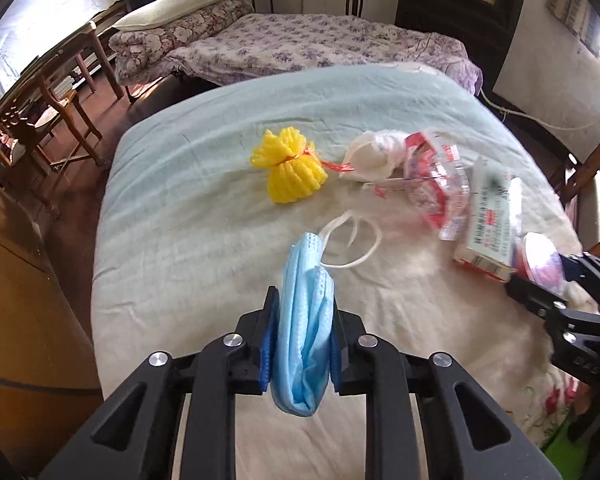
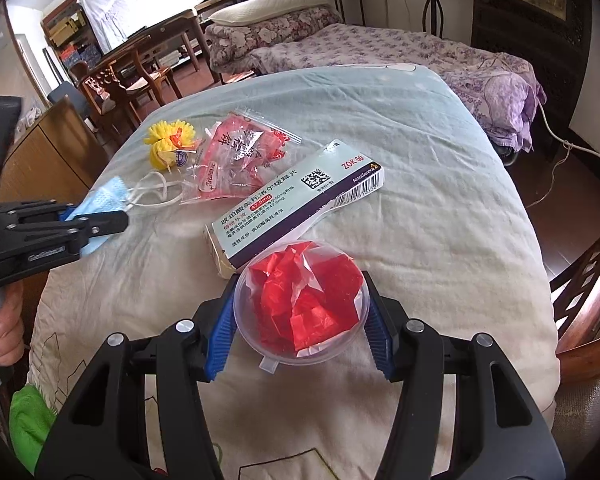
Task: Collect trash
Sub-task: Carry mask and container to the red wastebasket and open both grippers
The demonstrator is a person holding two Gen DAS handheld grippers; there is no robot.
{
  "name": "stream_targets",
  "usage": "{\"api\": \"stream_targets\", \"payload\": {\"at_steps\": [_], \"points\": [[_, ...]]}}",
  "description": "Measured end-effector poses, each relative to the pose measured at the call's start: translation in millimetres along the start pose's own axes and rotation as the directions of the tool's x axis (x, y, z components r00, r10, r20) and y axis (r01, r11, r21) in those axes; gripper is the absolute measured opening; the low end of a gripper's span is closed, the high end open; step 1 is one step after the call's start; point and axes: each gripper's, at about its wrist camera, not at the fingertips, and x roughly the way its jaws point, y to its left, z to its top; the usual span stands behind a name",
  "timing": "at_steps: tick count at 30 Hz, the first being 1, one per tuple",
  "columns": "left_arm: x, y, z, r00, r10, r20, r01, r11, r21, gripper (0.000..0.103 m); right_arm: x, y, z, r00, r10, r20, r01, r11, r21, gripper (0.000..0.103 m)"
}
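Note:
My left gripper (image 1: 305, 320) is shut on a folded blue face mask (image 1: 306, 312), whose white ear loops (image 1: 352, 240) trail onto the bedcover. From the right wrist view the same mask (image 2: 100, 202) shows at the left in that gripper (image 2: 112, 220). My right gripper (image 2: 300, 312) is shut on a clear round plastic cup holding red crumpled film (image 2: 304, 304). A medicine box (image 2: 300, 200) lies just beyond it. Farther off lie a clear red-printed bag (image 2: 240, 156), a yellow foam net (image 1: 288, 166) and a white foam net (image 1: 372, 156).
The trash lies on a pale green and cream bedcover (image 1: 220, 120). A second bed with floral sheets (image 1: 320, 44) stands behind. Wooden chairs and a table (image 1: 40, 104) are at the left, a wooden cabinet (image 1: 16, 280) near left. A green item (image 2: 28, 420) sits low left.

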Motion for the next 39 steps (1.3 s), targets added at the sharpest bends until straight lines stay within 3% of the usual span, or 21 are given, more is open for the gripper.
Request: {"api": "stream_targets", "payload": {"at_steps": [10,18,31,39], "points": [[-53.4,-9.5,-47.8,0.999,-0.033,0.025,0.035,0.996,-0.086,0.022,-26.1,4.6,-7.9,0.997,-0.053,0.053,0.053,0.999,0.003,0.056],[-94.5,1.2,-94.2,0.997,-0.057,0.053,0.065,0.984,-0.165,0.022,-54.9,36.6,-19.5,0.987,-0.094,0.127,0.1,0.994,-0.034,0.056],[-136.8,23.0,-149.9,0.993,-0.032,0.114,0.059,0.968,-0.244,0.022,-72.6,102.0,-73.2,0.997,0.029,0.074,-0.017,0.986,-0.169,0.056],[-152.1,37.5,-165.9,0.99,-0.006,0.14,0.044,0.961,-0.272,0.022,-78.7,125.2,-85.0,0.996,0.072,0.048,-0.06,0.975,-0.216,0.056]]}}
